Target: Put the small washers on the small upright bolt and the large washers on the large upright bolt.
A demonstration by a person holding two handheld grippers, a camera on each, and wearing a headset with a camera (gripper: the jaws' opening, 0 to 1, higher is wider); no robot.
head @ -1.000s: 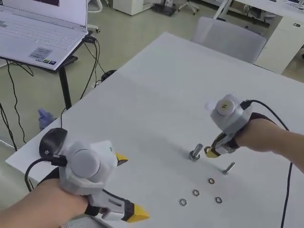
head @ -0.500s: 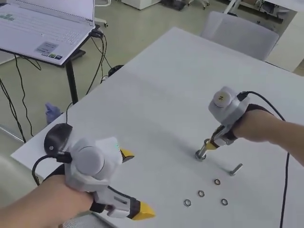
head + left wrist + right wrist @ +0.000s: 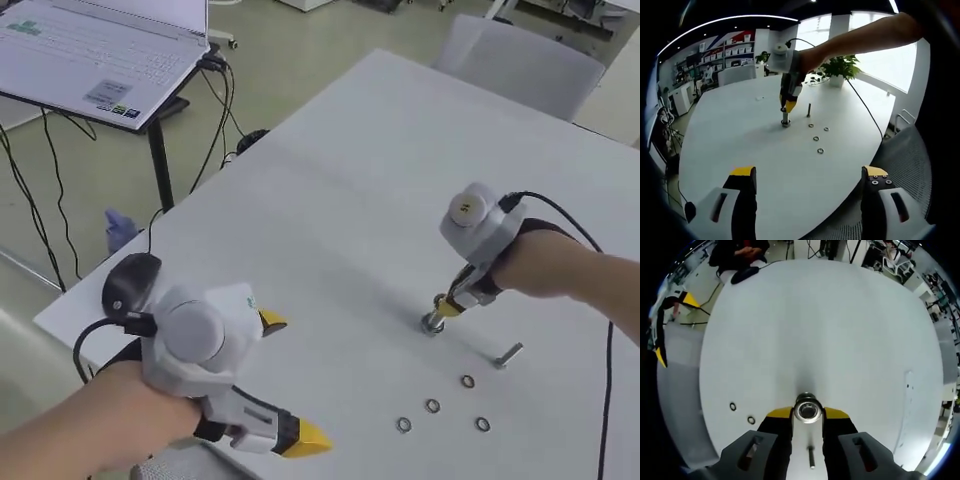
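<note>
The large bolt (image 3: pixel 433 322) stands on its head on the white table (image 3: pixel 340 200), close to upright, and my right gripper (image 3: pixel 446 306) is shut on its upper end. Seen from the right gripper view, the bolt's end (image 3: pixel 807 411) sits pinched between the yellow fingertips (image 3: pixel 780 413). The small bolt (image 3: pixel 508 354) lies flat to the right of it. Several small washers (image 3: pixel 432 406) lie loose nearer the table's front edge. My left gripper (image 3: pixel 290 380) hovers open and holds nothing at the near left edge of the table; its view shows the bolt (image 3: pixel 785 120) and washers (image 3: pixel 816 138) ahead.
A laptop (image 3: pixel 90 50) sits on a side stand at the far left, with cables hanging below it. A grey chair (image 3: pixel 520 65) stands behind the table. The table's edge runs diagonally just left of my left gripper.
My right gripper has shut on the large bolt's upper end and tipped it from a lean to nearly upright. The head camera has shifted; my left gripper stays open.
</note>
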